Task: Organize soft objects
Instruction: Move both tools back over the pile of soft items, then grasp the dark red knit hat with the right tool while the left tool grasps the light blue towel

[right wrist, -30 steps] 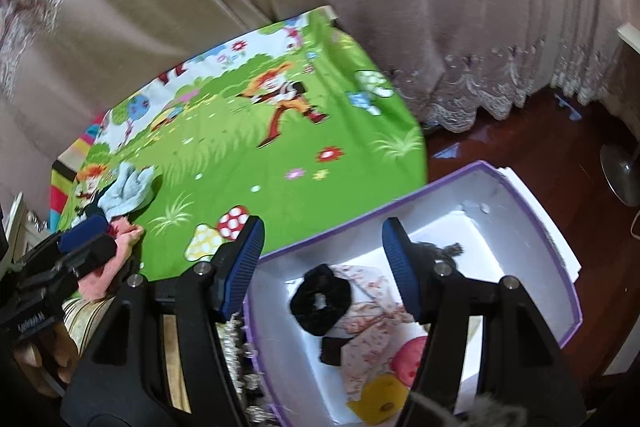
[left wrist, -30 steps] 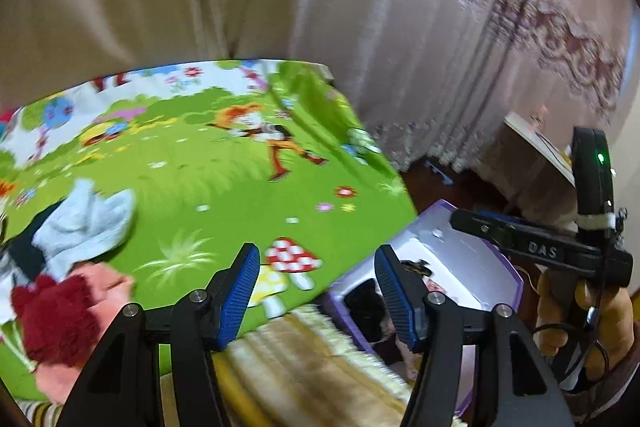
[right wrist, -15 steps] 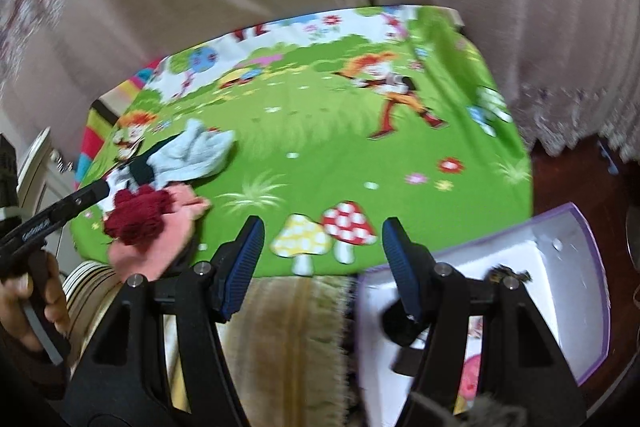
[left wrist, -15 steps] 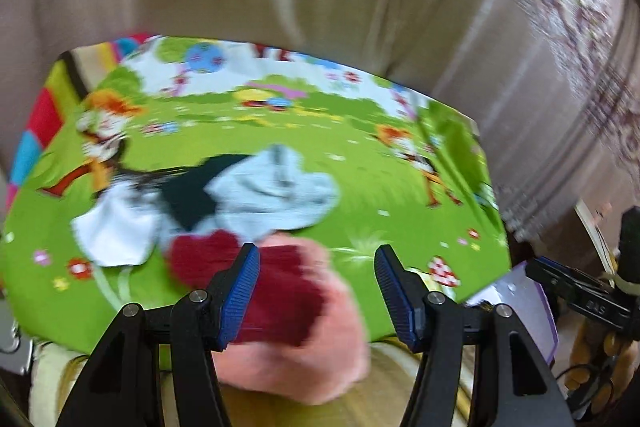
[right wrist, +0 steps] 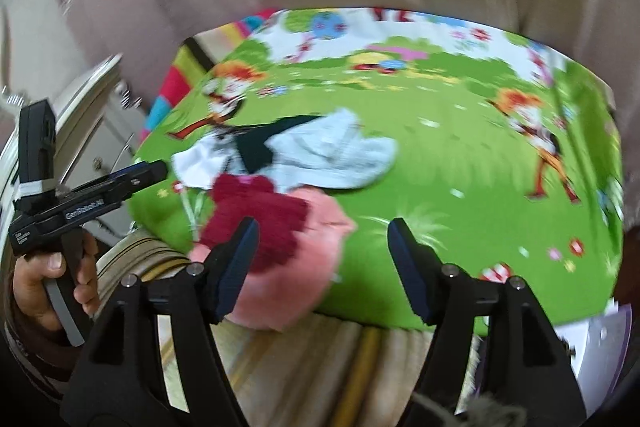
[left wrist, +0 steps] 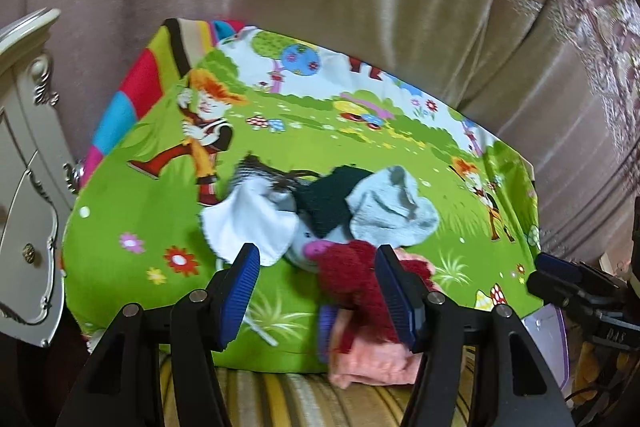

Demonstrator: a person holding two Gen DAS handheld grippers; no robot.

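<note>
We've swung both tools away from the purple box [right wrist: 608, 331], now only a corner at the right edge, and back to the pile, so the next pick is starting. The left hand-held gripper [left wrist: 316, 291] stands open and empty over the dark red knit piece [left wrist: 352, 279]; the right hand-held gripper [right wrist: 320, 263] has its jaws opening, nothing between them. On the near edge of the cartoon-print mat [left wrist: 160, 219] lies the heap: red knit on a pink cloth [left wrist: 372, 359], then a grey sock [left wrist: 392, 215], a white cloth [left wrist: 248, 223] and something black [left wrist: 324, 203]. The grey sock's long axis seems to run left-right, though blur leaves its toe end unclear.
</note>
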